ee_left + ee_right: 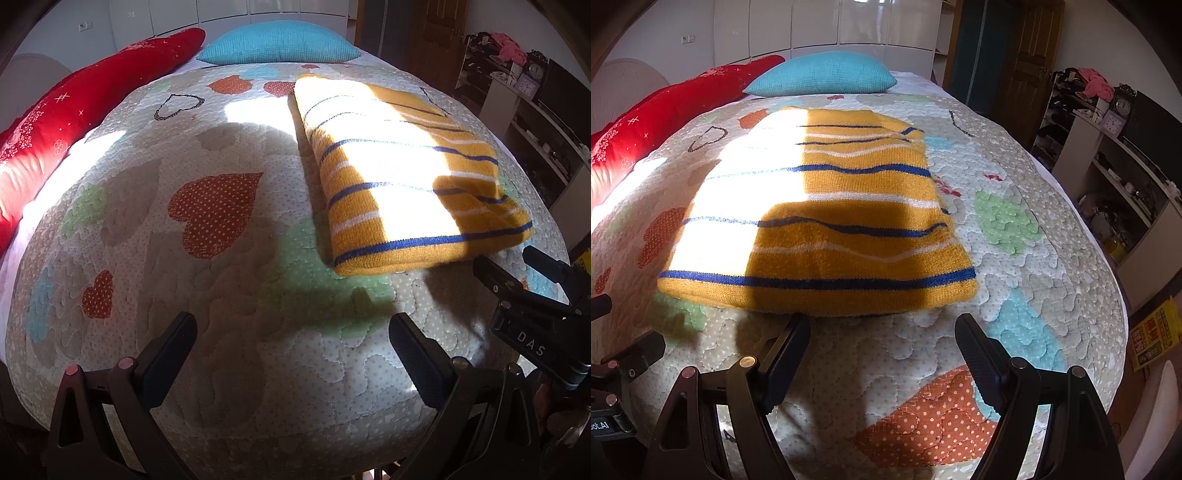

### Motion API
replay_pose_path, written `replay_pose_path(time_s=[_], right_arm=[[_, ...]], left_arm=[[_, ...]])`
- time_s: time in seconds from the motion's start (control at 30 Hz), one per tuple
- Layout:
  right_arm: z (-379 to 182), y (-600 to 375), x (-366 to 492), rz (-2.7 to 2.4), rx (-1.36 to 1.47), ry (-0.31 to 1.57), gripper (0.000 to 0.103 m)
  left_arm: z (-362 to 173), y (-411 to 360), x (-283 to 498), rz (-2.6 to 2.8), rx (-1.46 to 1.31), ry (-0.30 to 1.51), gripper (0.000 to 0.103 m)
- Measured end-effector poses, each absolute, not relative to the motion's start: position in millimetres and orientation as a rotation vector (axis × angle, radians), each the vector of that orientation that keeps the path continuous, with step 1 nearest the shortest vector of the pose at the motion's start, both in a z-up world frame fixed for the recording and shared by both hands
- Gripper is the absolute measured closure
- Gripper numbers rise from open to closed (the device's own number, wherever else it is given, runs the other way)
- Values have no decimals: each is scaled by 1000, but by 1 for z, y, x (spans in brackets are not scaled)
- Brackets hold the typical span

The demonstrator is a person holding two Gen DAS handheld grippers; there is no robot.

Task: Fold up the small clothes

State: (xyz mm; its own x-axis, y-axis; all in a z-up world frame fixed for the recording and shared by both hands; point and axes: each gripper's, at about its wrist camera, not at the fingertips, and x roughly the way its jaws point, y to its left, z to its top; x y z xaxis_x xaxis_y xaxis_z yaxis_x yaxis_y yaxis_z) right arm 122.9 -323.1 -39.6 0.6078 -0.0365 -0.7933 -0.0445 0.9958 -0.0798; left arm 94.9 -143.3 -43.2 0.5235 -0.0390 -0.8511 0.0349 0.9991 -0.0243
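Note:
A mustard-yellow knit sweater (402, 166) with blue and white stripes lies folded into a flat rectangle on the quilted bedspread (229, 280). In the right wrist view the sweater (827, 221) lies straight ahead, its near edge just beyond the fingertips. My left gripper (291, 332) is open and empty over bare quilt, left of the sweater. My right gripper (882, 332) is open and empty just short of the sweater's near edge; it also shows at the right edge of the left wrist view (517, 266).
A long red pillow (74, 110) lies along the bed's left side and a teal pillow (280, 42) at the head. Shelves with clutter (1115, 155) stand to the right of the bed. A band of sunlight crosses the quilt (1015, 258) and sweater.

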Motion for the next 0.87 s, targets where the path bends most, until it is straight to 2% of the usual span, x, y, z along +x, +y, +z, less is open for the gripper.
replay_pose_path(time_s=[0.87], right_arm=[[-24,-320,126,22,-66,875,18]], left_arm=[[-39,-143,104,-127,-60,1000,0]])
